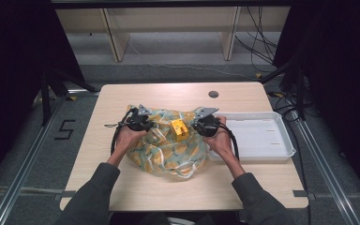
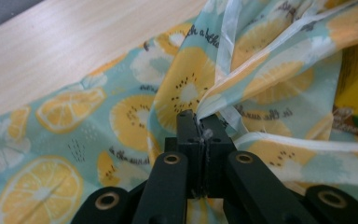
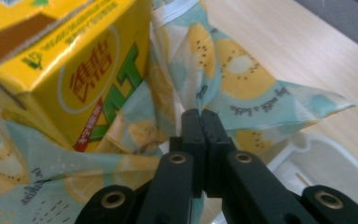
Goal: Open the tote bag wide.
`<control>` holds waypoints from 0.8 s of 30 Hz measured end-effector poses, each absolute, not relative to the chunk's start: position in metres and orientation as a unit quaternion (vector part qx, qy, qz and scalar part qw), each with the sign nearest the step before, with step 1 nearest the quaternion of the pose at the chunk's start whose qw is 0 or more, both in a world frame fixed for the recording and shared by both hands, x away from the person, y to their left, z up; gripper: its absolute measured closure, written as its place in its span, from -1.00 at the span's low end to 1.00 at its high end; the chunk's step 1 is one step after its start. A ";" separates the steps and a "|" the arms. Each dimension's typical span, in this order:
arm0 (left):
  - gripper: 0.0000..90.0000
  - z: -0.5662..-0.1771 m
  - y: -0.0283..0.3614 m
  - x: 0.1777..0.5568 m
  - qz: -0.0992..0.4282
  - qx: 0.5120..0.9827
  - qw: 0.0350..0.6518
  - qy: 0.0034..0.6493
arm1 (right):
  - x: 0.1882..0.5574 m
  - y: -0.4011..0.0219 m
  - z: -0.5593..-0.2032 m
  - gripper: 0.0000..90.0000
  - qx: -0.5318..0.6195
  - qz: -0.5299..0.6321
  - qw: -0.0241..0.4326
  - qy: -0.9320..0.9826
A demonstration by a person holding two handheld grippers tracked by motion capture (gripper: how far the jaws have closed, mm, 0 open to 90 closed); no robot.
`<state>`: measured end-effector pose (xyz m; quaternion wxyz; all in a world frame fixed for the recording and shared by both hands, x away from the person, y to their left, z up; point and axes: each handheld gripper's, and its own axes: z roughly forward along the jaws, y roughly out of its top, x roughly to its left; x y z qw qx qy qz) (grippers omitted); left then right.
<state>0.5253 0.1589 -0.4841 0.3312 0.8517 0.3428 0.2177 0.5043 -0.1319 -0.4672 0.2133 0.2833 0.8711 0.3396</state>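
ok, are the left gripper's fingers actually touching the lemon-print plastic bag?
Touching. In the left gripper view the black fingers are pressed together on a fold of the teal and yellow lemon-print plastic bag, which bunches out from between their tips.

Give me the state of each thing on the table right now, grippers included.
Lemon-print bag: lying on the table, mouth spread, pinched at both sides.
Yellow carton: tilted, sitting in the bag's opening.
White tray: on the table beside the bag; nothing seen in it.
Left gripper: shut on the bag's edge.
Right gripper: shut on the bag's fabric.
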 end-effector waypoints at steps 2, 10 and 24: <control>0.96 -0.489 0.159 0.521 0.211 0.852 0.328 0.348 | 0.504 -0.128 -0.471 1.00 0.288 0.342 0.204 0.871; 0.88 -0.497 0.160 0.515 0.188 0.855 0.329 0.355 | 0.502 -0.125 -0.475 1.00 0.292 0.326 0.183 0.881; -0.02 -0.453 0.172 0.481 0.197 0.819 0.389 0.372 | 0.493 -0.142 -0.437 0.41 0.325 0.379 0.184 0.847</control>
